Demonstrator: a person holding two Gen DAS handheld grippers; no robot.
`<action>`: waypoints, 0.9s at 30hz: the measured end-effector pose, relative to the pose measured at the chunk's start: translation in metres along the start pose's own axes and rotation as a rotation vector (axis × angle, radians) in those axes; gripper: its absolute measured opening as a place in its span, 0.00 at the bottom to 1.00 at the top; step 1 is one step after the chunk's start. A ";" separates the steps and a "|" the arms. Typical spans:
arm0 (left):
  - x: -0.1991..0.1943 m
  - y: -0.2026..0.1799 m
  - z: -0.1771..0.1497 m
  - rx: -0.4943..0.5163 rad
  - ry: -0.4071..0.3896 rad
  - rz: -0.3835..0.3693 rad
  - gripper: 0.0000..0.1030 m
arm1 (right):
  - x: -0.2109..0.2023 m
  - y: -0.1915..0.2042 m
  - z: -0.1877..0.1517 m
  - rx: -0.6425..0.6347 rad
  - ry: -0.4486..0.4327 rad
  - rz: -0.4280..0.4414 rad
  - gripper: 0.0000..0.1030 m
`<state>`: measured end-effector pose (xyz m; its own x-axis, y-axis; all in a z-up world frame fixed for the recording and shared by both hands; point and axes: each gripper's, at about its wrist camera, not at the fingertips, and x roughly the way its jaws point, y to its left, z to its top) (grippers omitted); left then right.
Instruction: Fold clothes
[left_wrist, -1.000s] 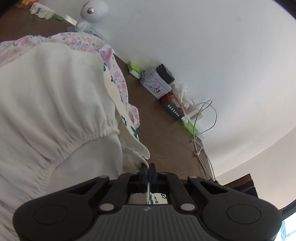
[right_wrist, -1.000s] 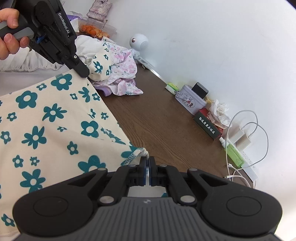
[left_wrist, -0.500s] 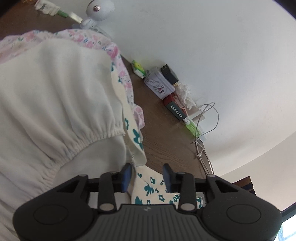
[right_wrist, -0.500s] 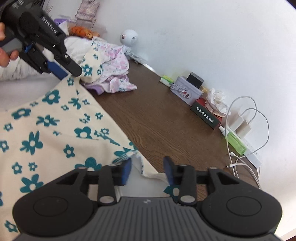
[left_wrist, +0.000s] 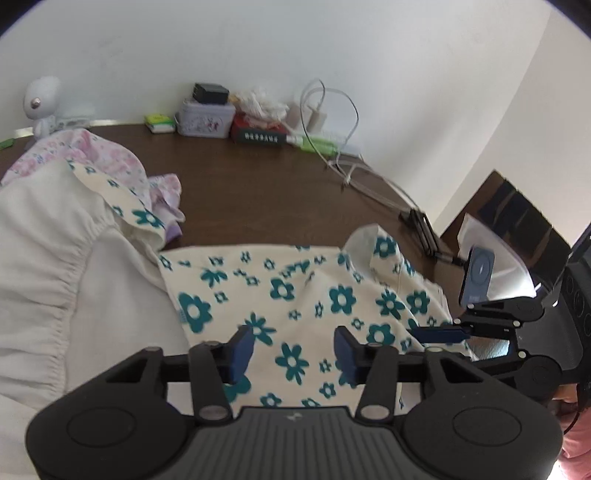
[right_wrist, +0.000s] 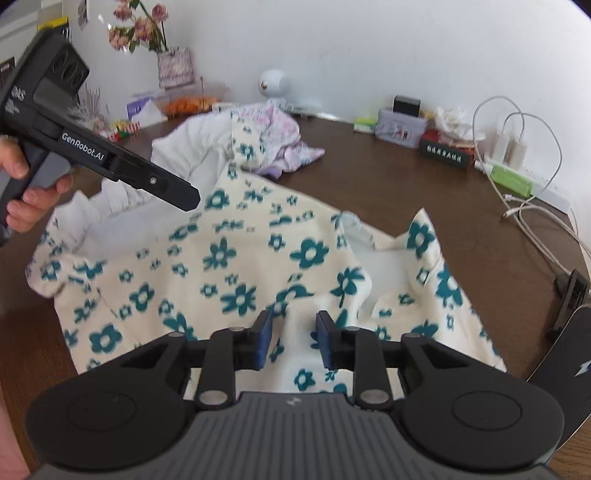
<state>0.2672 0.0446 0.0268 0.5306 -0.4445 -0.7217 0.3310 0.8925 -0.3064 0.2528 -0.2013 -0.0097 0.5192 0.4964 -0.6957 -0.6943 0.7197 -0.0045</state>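
- Surface is a dark brown wood table (right_wrist: 388, 206), pushed up against a plain white wall (right_wrist: 369, 44).
- Back edge is pretty cluttered: one small white round gadget (right_wrist: 272, 84), one lilac tin (right_wrist: 400, 131) with a black box on top, one dark box with white lettering (right_wrist: 445, 153), one crumpled tissue wad (right_wrist: 454, 118), two white chargers (right_wrist: 511, 146) with looping cables, one lime green tube (right_wrist: 511, 179).
- Far left corner has one vase of pink flowers (right_wrist: 140, 26) and some snack packets, too blurry to count.
- Clothes: three I can make out. One cream shirt (right_wrist: 229, 266) with teal flowers, one white garment (left_wrist: 44, 251) with a gathered elastic edge, one pink floral piece (right_wrist: 280, 129) bunched up behind.
- The shirt lies mostly flat in the middle of the table, near edge close to both cameras. Its right side is rumpled and its plain inside shows there. Its far left corner overlaps the white garment.
- Two grippers. Left gripper (left_wrist: 294, 349): jaws apart and closing, hovering over the shirt, pads not pinching it.
- Right gripper (right_wrist: 293, 339): same deal, jaws apart and closing, shirt below the gap, nothing clamped.
- A hand (right_wrist: 26, 192) grips the left one's handle in the right view.
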 end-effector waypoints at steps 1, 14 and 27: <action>0.009 -0.004 -0.007 0.014 0.036 -0.004 0.28 | 0.003 0.000 -0.006 -0.001 0.002 -0.015 0.22; 0.018 -0.011 -0.033 0.062 0.048 0.034 0.28 | -0.033 -0.024 -0.019 0.135 -0.103 -0.120 0.37; 0.015 -0.013 -0.039 0.075 0.023 0.035 0.28 | 0.017 -0.081 0.008 0.465 -0.075 -0.040 0.18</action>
<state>0.2402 0.0292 -0.0037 0.5246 -0.4108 -0.7456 0.3707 0.8987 -0.2343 0.3219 -0.2469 -0.0156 0.5871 0.4854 -0.6478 -0.3849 0.8714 0.3042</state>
